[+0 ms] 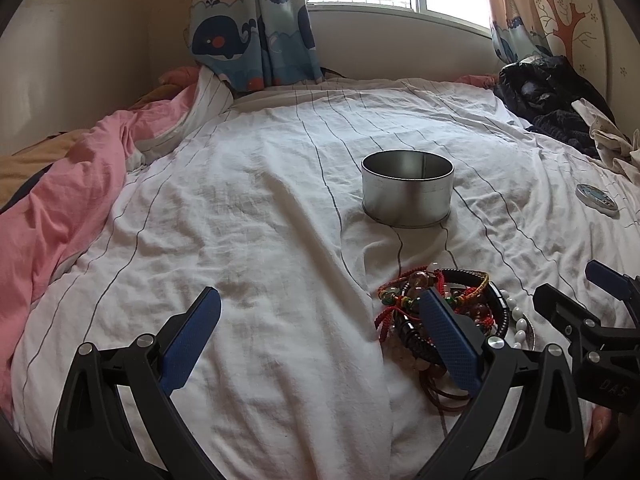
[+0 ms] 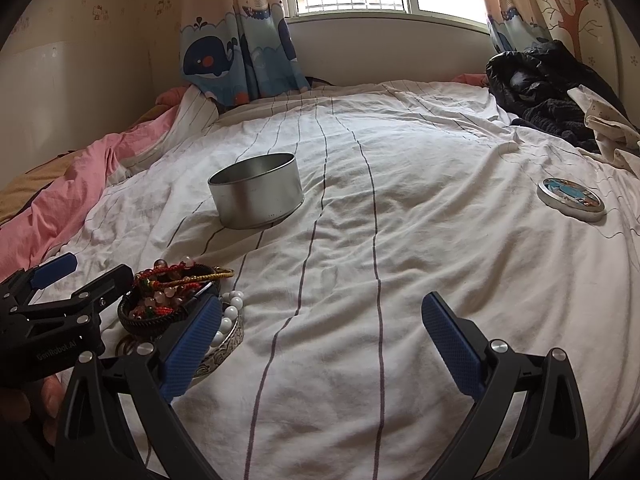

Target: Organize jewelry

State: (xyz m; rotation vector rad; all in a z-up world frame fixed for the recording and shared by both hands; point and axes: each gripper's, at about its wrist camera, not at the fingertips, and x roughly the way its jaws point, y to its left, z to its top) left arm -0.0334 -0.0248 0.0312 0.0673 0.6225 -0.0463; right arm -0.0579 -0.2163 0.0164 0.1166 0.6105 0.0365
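A pile of jewelry (image 1: 444, 312), with bead bracelets, red cords, a black braided band and a white bead string, lies on the white striped bedsheet. It also shows in the right wrist view (image 2: 176, 300). An open round metal tin (image 1: 407, 188) stands beyond it, also in the right wrist view (image 2: 256, 196). Its lid (image 2: 571, 195) lies far right. My left gripper (image 1: 320, 336) is open and empty, its right finger beside the pile. My right gripper (image 2: 322, 336) is open and empty, its left finger at the pile's right edge.
A pink blanket (image 1: 60, 184) is bunched at the left. Dark clothes (image 2: 548, 88) lie at the back right. The wall, window and whale curtains (image 1: 248, 40) stand behind the bed. The white striped sheet (image 2: 400, 240) spreads between the tin and the lid.
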